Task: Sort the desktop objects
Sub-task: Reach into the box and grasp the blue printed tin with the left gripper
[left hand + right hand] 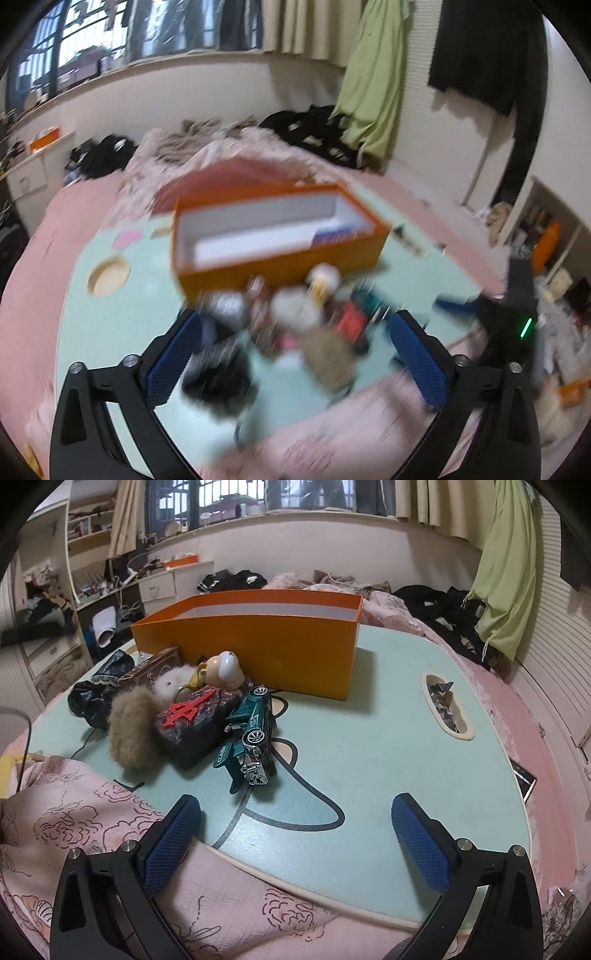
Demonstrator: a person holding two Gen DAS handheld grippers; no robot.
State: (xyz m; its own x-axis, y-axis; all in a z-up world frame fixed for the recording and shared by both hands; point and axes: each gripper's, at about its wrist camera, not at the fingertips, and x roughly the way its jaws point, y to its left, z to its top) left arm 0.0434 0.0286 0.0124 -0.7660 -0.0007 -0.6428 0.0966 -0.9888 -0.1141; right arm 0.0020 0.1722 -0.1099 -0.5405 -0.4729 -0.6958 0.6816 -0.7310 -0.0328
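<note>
An orange box (258, 642) with a white inside stands on the pale green table (369, 738). A heap of small things lies in front of it: a green toy car (255, 734), a dark patterned box with a red emblem (195, 720), a tan fur ball (131, 727), a white fluffy toy (173, 681), a round-headed figurine (223, 670) and a black pouch (96, 698). My right gripper (295, 805) stands open over the table's near edge, with nothing between its fingers. The left wrist view is blurred. There my left gripper (295, 325) is open above the heap (288, 325), in front of the orange box (277, 236).
A slot in the table's right side (447, 705) holds crumpled foil. A round recess (109, 275) lies at the table's left. A pink floral quilt (74, 830) laps the near edge. The other gripper (517, 310) shows at the right of the left wrist view.
</note>
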